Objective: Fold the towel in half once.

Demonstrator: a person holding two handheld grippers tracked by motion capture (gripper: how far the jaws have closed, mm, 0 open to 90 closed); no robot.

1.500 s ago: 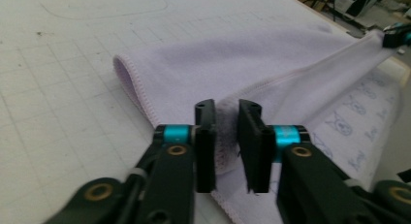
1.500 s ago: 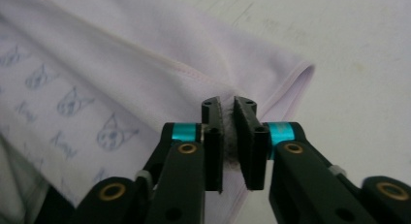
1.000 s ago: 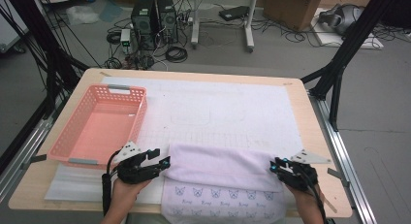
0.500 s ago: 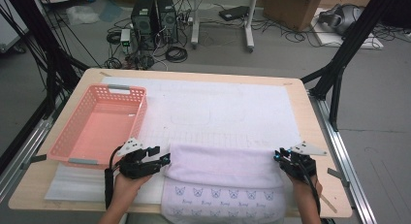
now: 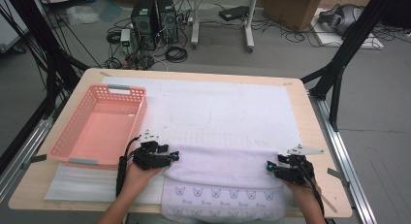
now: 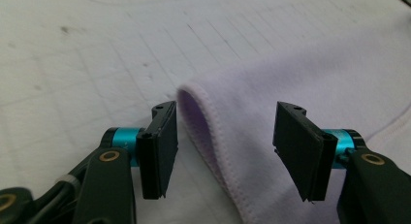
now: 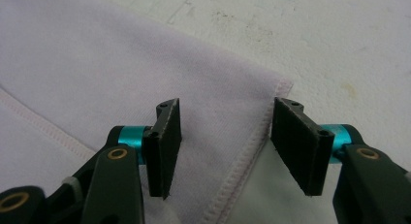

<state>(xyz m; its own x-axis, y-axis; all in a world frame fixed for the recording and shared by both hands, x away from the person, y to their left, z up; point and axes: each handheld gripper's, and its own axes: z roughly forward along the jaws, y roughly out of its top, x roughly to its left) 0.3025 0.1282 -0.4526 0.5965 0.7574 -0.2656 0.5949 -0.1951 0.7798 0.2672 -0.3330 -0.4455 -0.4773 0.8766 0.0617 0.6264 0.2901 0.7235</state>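
Lilac towel (image 5: 225, 168) lies folded at the near edge of the white mat (image 5: 218, 112), right of the pink basket (image 5: 99, 127) — left gripper (image 5: 170, 156) agape over its left folded corner, right gripper (image 5: 269, 167) just opened, jaws apart above the right corner, nothing pinched.

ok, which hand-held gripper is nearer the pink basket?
Left. The left hand-held gripper sits just off the pink basket at its near right corner, by the lilac towel. The right hand-held gripper is across the towel, at its far corner.
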